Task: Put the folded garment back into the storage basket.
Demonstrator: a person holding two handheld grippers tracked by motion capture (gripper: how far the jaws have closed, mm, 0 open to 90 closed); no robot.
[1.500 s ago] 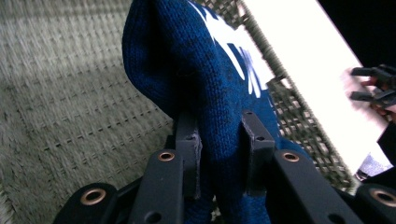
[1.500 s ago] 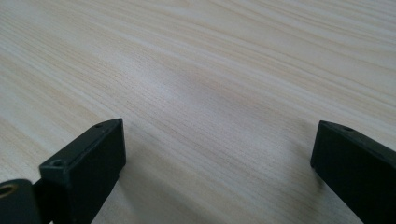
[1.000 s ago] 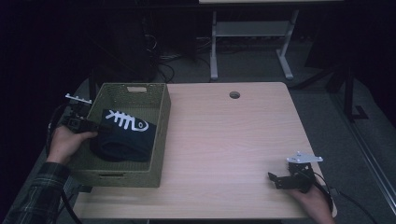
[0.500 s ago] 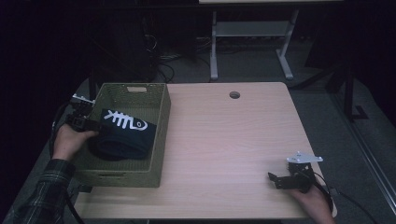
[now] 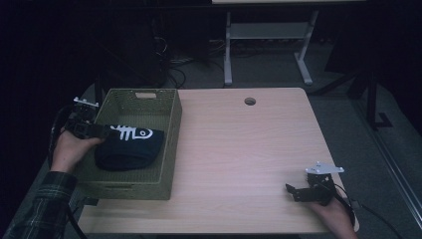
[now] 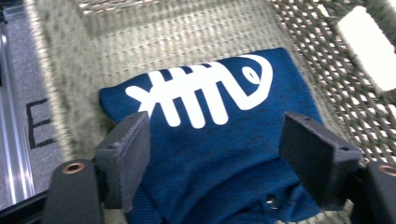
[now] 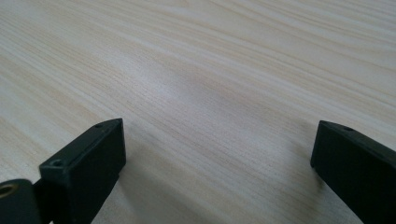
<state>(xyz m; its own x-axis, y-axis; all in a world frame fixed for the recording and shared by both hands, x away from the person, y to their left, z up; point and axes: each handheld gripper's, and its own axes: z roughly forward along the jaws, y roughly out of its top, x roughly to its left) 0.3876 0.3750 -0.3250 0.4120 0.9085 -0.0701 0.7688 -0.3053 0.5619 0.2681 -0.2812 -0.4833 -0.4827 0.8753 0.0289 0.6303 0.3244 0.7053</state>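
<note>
While the left gripper (image 6: 212, 163) has just been opening above it, the folded shirt (image 5: 130, 148) lies lengthwise across the basket (image 5: 169, 144).

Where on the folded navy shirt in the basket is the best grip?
Judging by its pose, the near folded edge of the navy shirt, approached from above: it lies flat in the basket, whose walls block the sides. The open left gripper already straddles it.

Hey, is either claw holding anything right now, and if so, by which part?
Nothing is held. The left claw has just been opening above the folded navy garment in the basket; the right claw stands open over the table.
</note>
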